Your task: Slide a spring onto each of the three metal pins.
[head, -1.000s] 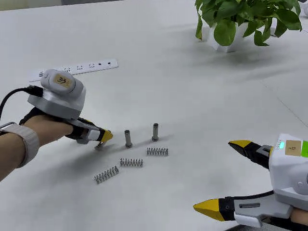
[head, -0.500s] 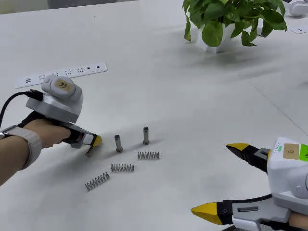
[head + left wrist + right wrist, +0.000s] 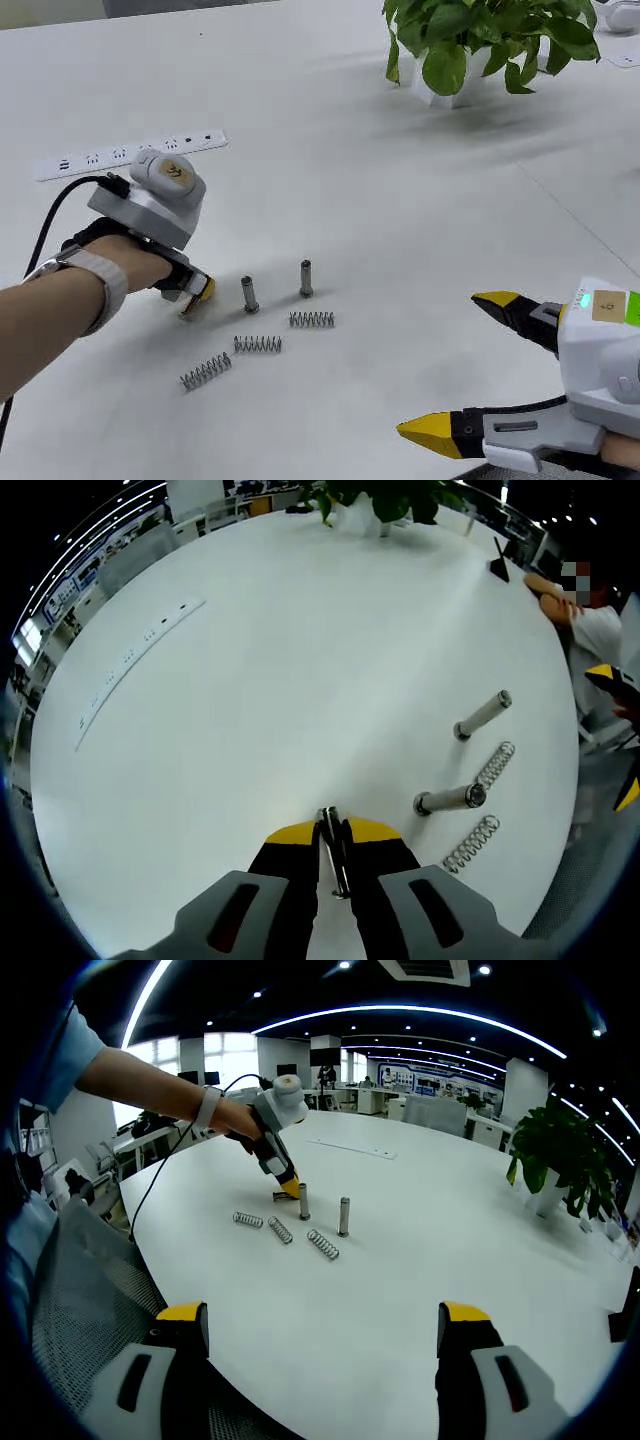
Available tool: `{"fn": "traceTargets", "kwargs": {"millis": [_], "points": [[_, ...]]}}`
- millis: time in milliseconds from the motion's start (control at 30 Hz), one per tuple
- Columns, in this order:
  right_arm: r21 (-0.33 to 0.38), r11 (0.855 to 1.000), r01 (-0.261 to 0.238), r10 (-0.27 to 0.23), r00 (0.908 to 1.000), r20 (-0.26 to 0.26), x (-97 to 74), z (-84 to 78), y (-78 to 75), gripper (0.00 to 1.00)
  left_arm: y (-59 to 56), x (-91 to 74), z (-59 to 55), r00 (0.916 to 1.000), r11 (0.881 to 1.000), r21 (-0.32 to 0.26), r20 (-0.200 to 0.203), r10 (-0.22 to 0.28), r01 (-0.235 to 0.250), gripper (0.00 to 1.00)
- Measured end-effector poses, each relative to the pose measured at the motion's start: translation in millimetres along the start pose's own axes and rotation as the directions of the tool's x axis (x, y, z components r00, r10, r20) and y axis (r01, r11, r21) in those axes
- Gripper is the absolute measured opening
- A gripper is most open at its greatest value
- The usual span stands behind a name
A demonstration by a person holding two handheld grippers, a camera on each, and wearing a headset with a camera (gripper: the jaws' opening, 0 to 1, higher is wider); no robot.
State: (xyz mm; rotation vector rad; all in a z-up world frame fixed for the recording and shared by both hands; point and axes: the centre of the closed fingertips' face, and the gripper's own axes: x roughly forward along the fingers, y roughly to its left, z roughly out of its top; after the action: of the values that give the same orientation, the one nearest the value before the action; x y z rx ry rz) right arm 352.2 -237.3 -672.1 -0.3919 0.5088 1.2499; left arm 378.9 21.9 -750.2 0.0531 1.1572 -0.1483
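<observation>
Left gripper (image 3: 196,297) clenched on a pin (image 3: 337,864), right gripper (image 3: 458,364) released — we see open table (image 3: 400,220) all round. Two upright pins (image 3: 249,294), three springs (image 3: 258,344) just beside; power strip (image 3: 130,155), plant (image 3: 480,35) well apart.

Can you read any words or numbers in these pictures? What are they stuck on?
On the left gripper, an oval tan sticker: a dark two-digit number, too blurred to read.
On the right gripper, a rectangular tan sticker: one dark digit, perhaps "6", not sure.
On the white power strip: no readable markings.
</observation>
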Motion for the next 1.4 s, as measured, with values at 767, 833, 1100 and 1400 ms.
{"fn": "traceTargets", "kwargs": {"millis": [767,833,1100,1400], "points": [[0.006,1.000,-0.022,0.021,0.9997,0.014,4.9,3.5,8.9,0.96,6.0,-3.8,-2.2,0.9945,0.998,-0.053,0.102,0.024,-0.019,0.07],[0.005,1.000,-0.023,0.023,0.9997,0.013,5.6,3.3,9.2,0.96,7.5,-5.6,-0.9,0.9929,0.998,-0.069,0.117,0.019,-0.011,0.07],[-0.001,0.999,-0.039,0.039,0.9992,0.010,9.5,3.2,14.4,0.96,3.5,-23.1,4.9,0.9832,0.996,-0.086,0.182,0.013,0.002,0.07],[-0.011,0.999,-0.047,0.048,0.9987,0.018,11.5,7.7,15.1,0.96,12.3,-35.2,3.0,0.9698,0.995,-0.100,0.243,0.019,0.005,0.07]]}}
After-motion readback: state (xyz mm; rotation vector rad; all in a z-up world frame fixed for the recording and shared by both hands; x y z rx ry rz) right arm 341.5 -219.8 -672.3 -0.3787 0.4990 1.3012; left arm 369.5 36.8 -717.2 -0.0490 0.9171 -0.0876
